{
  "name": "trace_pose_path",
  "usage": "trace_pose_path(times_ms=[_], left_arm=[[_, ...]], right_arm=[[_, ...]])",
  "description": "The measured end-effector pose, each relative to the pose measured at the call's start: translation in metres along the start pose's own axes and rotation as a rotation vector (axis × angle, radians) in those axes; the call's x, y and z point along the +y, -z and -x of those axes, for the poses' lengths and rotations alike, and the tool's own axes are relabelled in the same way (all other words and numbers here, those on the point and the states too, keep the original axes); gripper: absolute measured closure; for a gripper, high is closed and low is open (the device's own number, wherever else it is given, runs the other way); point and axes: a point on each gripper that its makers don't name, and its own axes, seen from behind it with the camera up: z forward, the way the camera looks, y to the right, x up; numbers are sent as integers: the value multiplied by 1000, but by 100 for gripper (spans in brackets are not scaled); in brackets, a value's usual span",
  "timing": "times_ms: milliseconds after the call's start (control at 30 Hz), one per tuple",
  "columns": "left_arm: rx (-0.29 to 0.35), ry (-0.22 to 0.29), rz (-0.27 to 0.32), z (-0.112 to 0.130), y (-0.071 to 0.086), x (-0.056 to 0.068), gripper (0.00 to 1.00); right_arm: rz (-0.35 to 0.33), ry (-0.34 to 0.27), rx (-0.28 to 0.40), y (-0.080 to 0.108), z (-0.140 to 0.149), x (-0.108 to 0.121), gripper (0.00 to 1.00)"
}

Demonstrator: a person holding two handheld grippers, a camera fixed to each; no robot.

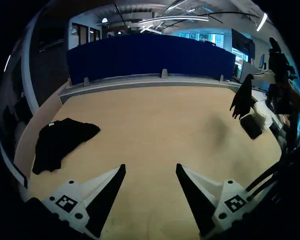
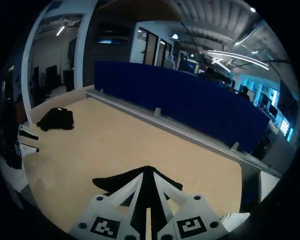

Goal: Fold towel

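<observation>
A crumpled black towel (image 1: 60, 142) lies on the left side of the light wooden table (image 1: 162, 120); in the right gripper view that towel (image 2: 56, 119) sits far off at the left. My left gripper (image 1: 150, 176) hovers over the table's near edge, open and holding nothing, with the crumpled towel ahead to its left. My right gripper (image 2: 149, 171) is shut on a second black towel (image 2: 110, 182), which spreads out to both sides of its fingertips. In the left gripper view this second towel (image 1: 243, 100) hangs in the air at the right, above the table.
A dark blue partition (image 1: 150, 56) runs along the table's far edge. At the right end sit a black folded item (image 1: 252, 126) and white cloth (image 1: 264, 114). The left gripper's fingers (image 2: 28, 142) show at the left edge of the right gripper view.
</observation>
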Motion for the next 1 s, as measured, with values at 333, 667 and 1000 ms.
trace_pose_path(times_ms=[333, 667, 1000], left_arm=[[-21, -17, -9, 4, 1, 9, 6], [-35, -26, -21, 5, 3, 14, 7], [-41, -25, -31, 5, 1, 18, 6]], right_arm=[[55, -20, -40, 10, 33, 59, 98], [90, -65, -55, 9, 53, 102, 98], [100, -86, -63, 0, 64, 117, 98]])
